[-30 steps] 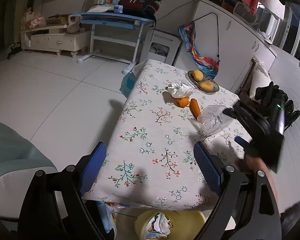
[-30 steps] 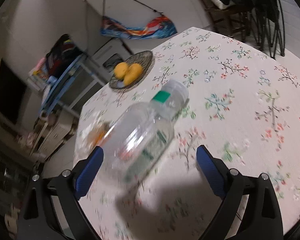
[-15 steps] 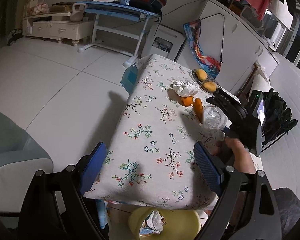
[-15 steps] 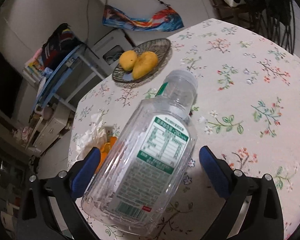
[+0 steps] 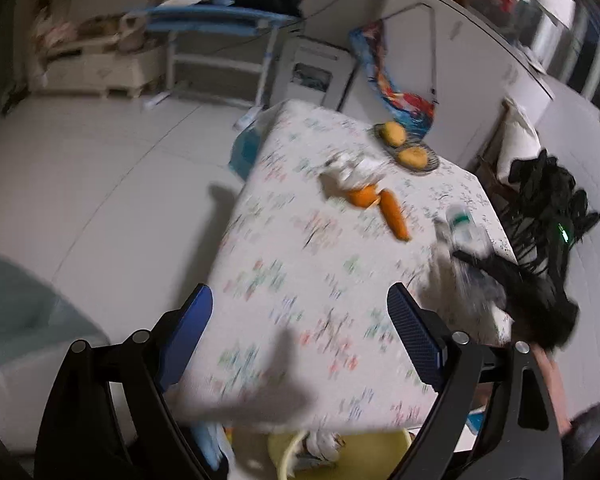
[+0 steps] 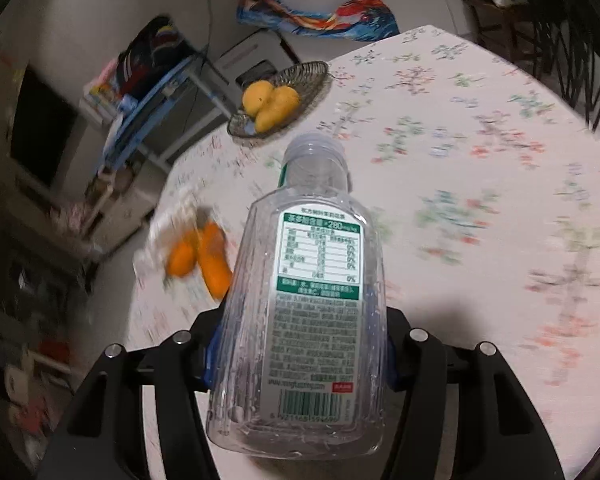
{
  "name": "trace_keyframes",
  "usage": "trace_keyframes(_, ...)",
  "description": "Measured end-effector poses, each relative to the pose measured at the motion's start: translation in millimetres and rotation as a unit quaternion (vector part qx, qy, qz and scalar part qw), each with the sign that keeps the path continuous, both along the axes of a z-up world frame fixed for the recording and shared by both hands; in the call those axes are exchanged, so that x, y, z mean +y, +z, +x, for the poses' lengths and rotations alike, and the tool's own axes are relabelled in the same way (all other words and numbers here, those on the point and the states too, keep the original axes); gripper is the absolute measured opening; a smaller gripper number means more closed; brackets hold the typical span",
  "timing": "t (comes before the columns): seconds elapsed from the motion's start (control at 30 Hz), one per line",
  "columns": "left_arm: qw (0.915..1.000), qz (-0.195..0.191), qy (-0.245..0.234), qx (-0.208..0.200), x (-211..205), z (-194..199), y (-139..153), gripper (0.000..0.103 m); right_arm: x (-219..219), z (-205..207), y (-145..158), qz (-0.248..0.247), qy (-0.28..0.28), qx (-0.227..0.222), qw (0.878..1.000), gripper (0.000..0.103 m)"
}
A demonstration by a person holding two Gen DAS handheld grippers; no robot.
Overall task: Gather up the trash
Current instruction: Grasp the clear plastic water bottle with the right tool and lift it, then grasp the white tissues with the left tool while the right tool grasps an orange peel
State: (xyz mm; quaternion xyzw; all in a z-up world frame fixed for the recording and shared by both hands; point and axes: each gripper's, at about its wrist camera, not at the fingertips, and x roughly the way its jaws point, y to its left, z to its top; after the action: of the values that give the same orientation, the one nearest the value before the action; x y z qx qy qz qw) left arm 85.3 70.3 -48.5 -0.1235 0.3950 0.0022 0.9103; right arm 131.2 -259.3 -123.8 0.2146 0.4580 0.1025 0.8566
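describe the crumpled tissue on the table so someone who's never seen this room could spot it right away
Start at the table with the floral cloth and find the wire fruit dish near its far end. Just before that dish lies the crumpled white tissue, touching the orange peels. It is the only white, wrinkled thing there; its neighbours are orange or yellow.

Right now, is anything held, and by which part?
The right tongs have just closed on the clear plastic bottle, at its lower body. The left tongs hold nothing.
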Motion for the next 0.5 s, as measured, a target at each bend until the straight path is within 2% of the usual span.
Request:
trace_keyframes(0.1, 0.9984, 0.043, -0.030, -0.021, -15, 37, 12, 0.087, -15, -15, 4, -0.026, 0.030, 0.007, 0.999, 0.057)
trace_keyframes(0.2, 0.9959, 0.078, -0.042, -0.017, -29, 78, 8, 0.087, -27, -21, 3, -0.012, 0.037, 0.011, 0.999, 0.057)
trace_keyframes(0.27, 0.9962, 0.075, -0.044, -0.003, -33, 101, 0, 0.087, -30, -20, 1, -0.001, 0.038, 0.008, 0.999, 0.058)
trace_keyframes(0.33, 0.9965, 0.072, -0.042, 0.003, -36, 118, -9, 0.087, -29, -21, 0, 0.006, 0.042, 0.003, 0.999, 0.063)
trace_keyframes(0.43, 0.9947, 0.087, -0.054, 0.008, -46, 140, -22, 0.087, -27, -17, -1, 0.026, 0.049, 0.004, 0.998, 0.071)
trace_keyframes(0.5, 0.9938, 0.095, -0.057, 0.010, -50, 152, -28, 0.087, -30, -15, -1, 0.032, 0.049, 0.004, 0.998, 0.072)
